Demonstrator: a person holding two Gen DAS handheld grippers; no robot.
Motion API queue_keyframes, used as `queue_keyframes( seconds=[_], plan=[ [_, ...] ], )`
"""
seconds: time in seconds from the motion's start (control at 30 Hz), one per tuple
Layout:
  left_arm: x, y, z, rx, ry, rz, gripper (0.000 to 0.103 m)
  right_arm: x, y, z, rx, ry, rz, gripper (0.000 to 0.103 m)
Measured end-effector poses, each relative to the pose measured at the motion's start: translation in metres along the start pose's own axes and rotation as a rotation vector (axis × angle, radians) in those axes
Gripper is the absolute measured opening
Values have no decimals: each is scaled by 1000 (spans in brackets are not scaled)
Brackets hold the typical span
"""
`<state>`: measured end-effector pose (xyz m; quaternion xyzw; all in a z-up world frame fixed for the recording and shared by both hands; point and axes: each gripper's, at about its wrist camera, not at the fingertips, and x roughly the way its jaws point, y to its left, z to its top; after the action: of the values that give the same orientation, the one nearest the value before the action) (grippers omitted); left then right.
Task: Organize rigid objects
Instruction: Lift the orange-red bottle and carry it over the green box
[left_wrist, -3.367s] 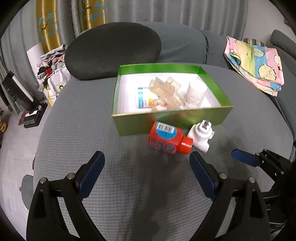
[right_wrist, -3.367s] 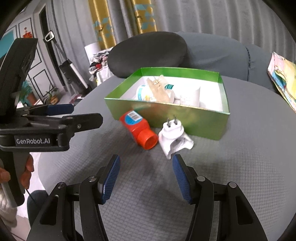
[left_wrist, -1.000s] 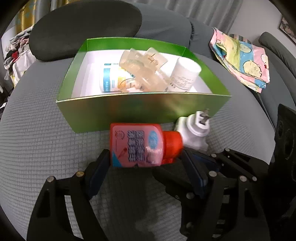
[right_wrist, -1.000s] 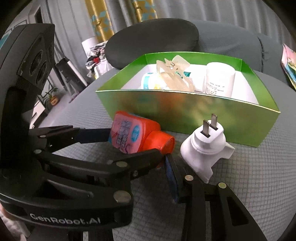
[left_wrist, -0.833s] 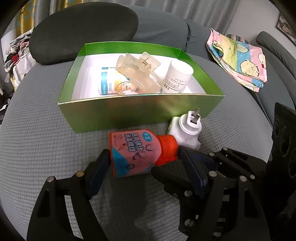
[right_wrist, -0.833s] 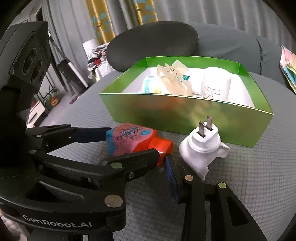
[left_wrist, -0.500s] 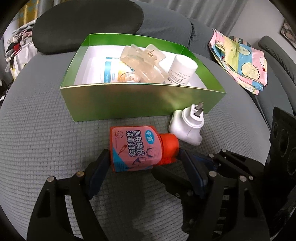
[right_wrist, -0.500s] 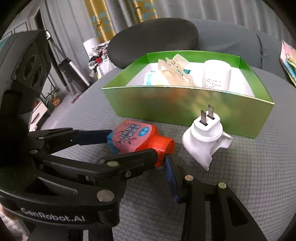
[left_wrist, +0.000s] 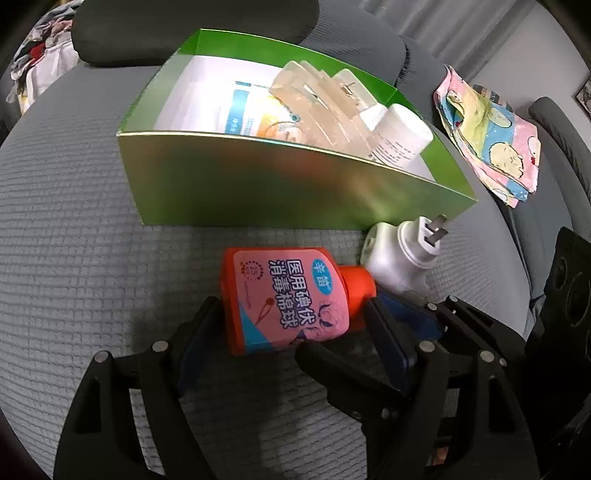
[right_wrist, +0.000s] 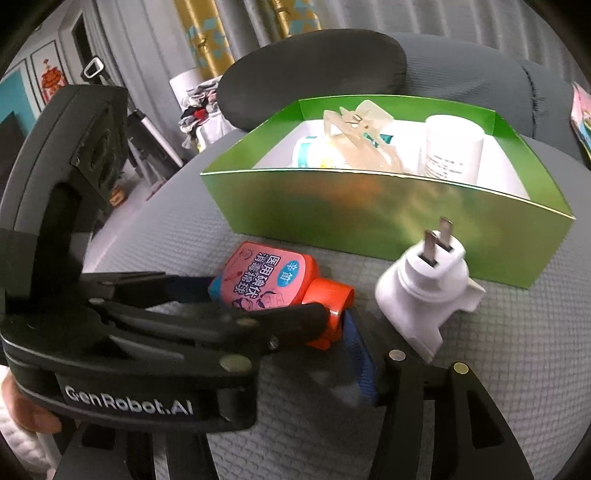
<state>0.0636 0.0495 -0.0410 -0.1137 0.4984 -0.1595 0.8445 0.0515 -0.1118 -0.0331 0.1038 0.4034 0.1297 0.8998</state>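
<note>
The left gripper (left_wrist: 295, 328) pinches the orange iodine cotton-ball bottle (left_wrist: 286, 295) lengthwise, base-to-cap, for boxing; whether the right gripper (right_wrist: 354, 343) is spread I cannot tell.

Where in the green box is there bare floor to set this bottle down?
Green box: bare white floor at its left end, beside the blue-and-white packet. Crowded from the middle rightward: translucent hair claw, white round jar. Orange bottle sits between left gripper fingers.

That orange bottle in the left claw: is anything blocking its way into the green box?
The left gripper grips the orange bottle just outside the green box. The box's near wall stands between them, so the bottle must go over it. The white plug sits beside, not in the way.
</note>
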Motion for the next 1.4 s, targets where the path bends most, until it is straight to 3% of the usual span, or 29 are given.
queue_keyframes(
  seconds=[0.37,0.67,0.97,1.4],
  plan=[
    [-13,-11,-7,31,-34,53,78,-6,8,-3,-14,-34,-13,54],
    [-40,-33,-2,109,-98,83,78,-42,11,3,-32,-109,-23,54],
    [-60,-59,24,185,-158,111,78,-72,9,19,-52,-186,-36,54],
    [-67,-90,74,245,-208,116,79,-90,-9,70,-53,-276,-60,54]
  ],
)
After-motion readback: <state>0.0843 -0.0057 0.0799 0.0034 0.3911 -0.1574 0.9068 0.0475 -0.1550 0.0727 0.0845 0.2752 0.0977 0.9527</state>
